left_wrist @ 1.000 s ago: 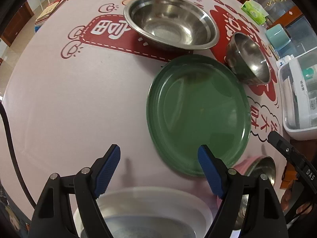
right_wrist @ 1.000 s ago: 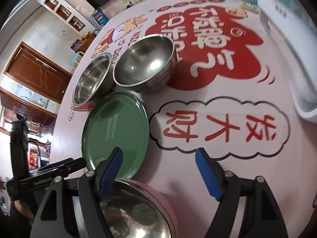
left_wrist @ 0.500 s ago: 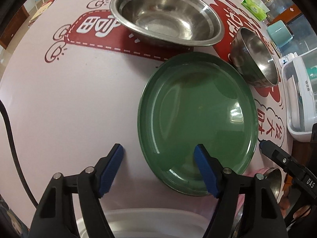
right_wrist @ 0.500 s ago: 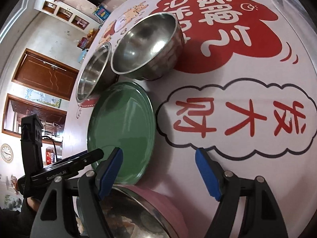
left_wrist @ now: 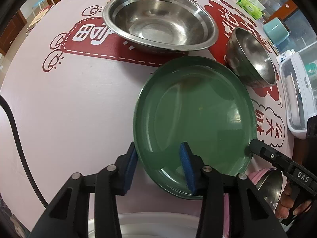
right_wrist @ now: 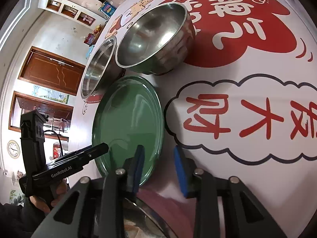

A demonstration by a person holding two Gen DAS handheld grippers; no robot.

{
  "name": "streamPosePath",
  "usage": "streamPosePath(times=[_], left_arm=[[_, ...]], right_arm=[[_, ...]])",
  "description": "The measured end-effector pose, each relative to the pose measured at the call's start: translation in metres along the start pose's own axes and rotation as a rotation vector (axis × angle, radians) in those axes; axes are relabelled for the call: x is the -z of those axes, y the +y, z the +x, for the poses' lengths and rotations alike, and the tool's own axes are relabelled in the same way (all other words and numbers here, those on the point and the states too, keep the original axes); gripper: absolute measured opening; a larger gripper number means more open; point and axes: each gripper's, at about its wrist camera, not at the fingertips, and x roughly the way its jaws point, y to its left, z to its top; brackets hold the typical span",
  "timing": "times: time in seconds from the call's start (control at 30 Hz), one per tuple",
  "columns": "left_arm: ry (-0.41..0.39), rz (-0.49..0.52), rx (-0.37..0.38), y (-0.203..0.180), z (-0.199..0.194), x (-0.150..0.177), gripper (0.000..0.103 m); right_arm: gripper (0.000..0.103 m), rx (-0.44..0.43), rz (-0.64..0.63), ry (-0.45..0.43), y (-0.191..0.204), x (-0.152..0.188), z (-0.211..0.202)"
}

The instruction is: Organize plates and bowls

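A green plate [left_wrist: 196, 117] lies on the pink table; it also shows in the right wrist view [right_wrist: 128, 123]. My left gripper [left_wrist: 158, 166] straddles its near-left rim, one pad outside and one inside, jaws narrowed but still apart. My right gripper [right_wrist: 160, 168] straddles the plate's opposite rim the same way, and its body shows in the left wrist view [left_wrist: 281, 162]. A wide steel basin [left_wrist: 158, 19] and a smaller steel bowl [left_wrist: 251, 57] stand beyond the plate.
A white bowl [left_wrist: 150, 226] sits just under my left gripper. A pink-rimmed steel bowl [right_wrist: 158, 214] sits under my right gripper. A white plastic box [left_wrist: 297, 91] stands at the table's right edge. A green tissue pack [left_wrist: 249, 4] lies far back.
Both grippers moved forward onto the green plate's rim from opposite sides and their jaws narrowed around it.
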Motion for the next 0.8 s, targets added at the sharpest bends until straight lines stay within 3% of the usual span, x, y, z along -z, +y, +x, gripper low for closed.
streamPosePath(times=[0.23,0.5,0.8], left_arm=[[-0.005,-0.013,0.005,0.006,-0.002,0.003,0.032],[-0.011,-0.026,0.032,0.006,-0.004,0.011,0.028],[-0.074,-0.012,0.042,0.004,-0.025,0.013,0.028]], right_arm=[[0.015,-0.011,-0.011,0.019,-0.001,-0.001,0.005],[0.013,0.012,-0.03,0.017,0.001,-0.002,0.003],[0.014,-0.01,-0.056,-0.041,0.015,-0.001,-0.015]])
